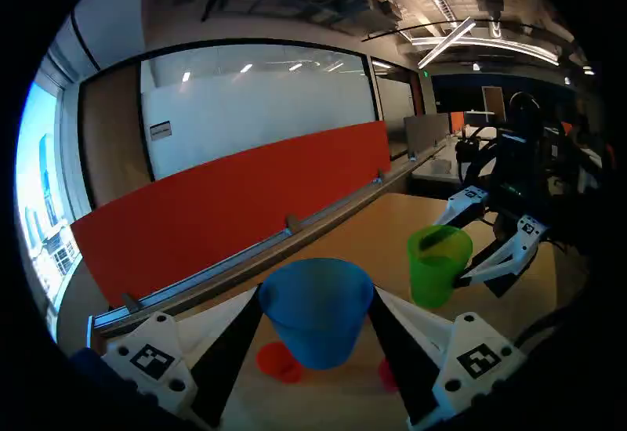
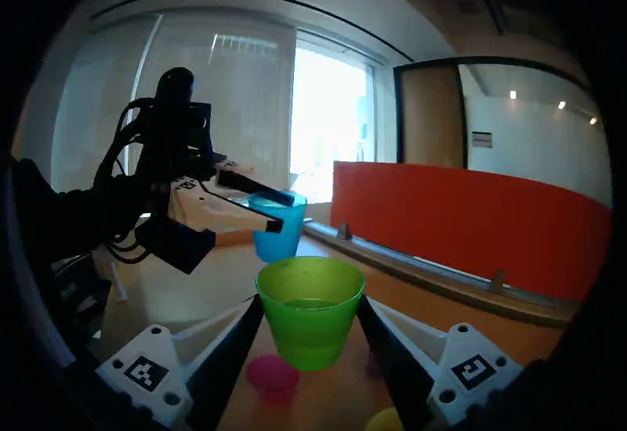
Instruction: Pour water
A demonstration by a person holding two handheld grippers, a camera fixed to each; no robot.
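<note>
Left claw [image 1: 317, 302]: you hold the blue cup [image 1: 317, 329] clamped, lower centre.
Right claw [image 2: 309, 309]: you grip the green cup [image 2: 311, 337], upright over the desk [image 2: 180, 290].

We saw a light wooden table [image 1: 376, 227], its top smooth and pale brown. Along its far edge ran a metal rail [image 1: 259, 247] with small brackets, and an orange divider panel [image 1: 235, 196] stood upright just behind the rail.

In the left gripper view a small red cup [image 1: 278, 360] stood upright on the wood, and a second reddish thing [image 1: 385, 374] lay near it, mostly hidden.

In the right gripper view the table [image 2: 439, 302] carried a small pink cup [image 2: 272, 374], mouth up, and a yellow thing [image 2: 388, 419] at the bottom edge, too cropped to identify.
</note>
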